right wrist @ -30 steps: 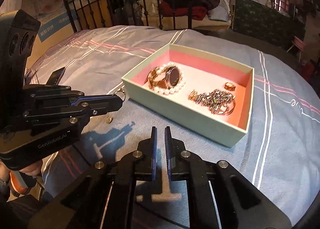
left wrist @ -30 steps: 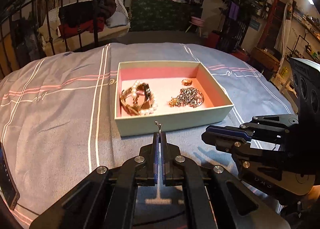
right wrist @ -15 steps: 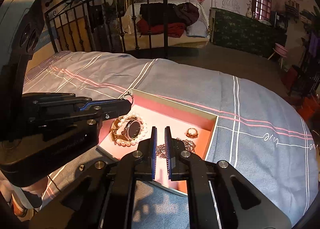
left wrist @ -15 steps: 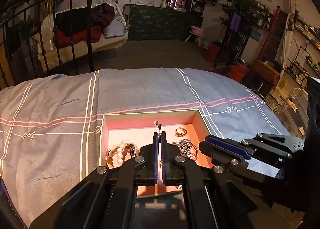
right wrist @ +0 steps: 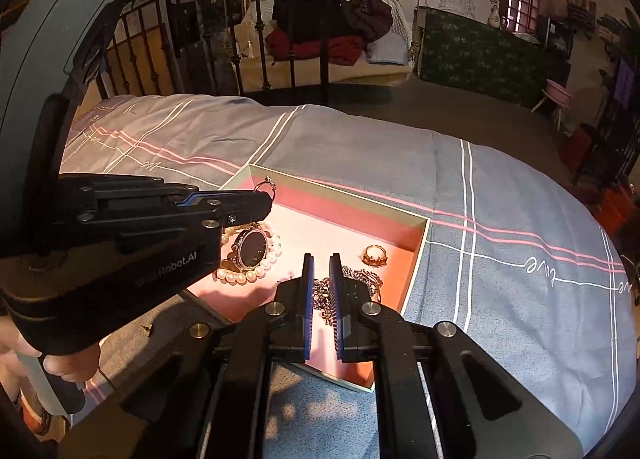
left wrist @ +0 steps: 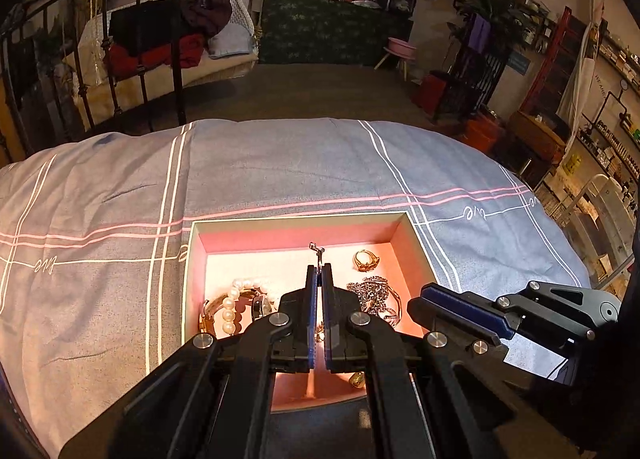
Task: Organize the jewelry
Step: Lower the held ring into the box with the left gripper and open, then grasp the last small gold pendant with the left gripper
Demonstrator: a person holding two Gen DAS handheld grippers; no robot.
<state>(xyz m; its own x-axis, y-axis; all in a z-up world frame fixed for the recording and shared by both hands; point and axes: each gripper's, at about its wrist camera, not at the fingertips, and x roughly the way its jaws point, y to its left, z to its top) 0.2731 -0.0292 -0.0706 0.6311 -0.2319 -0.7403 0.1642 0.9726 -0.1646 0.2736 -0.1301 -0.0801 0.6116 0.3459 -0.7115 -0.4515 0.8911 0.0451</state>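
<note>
With the left gripper (left wrist: 319, 271) clamped on the small earring (left wrist: 316, 250) above the box (left wrist: 296, 218), lower it to the pink floor before releasing, keeping the empty, slightly parted right gripper (right wrist: 320, 265) clear.

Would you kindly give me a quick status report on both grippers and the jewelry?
Left gripper shut on small earring, over the box. Right gripper empty, narrow gap, above chain necklace. Watch, gold ring already inside; nothing blocking.
</note>
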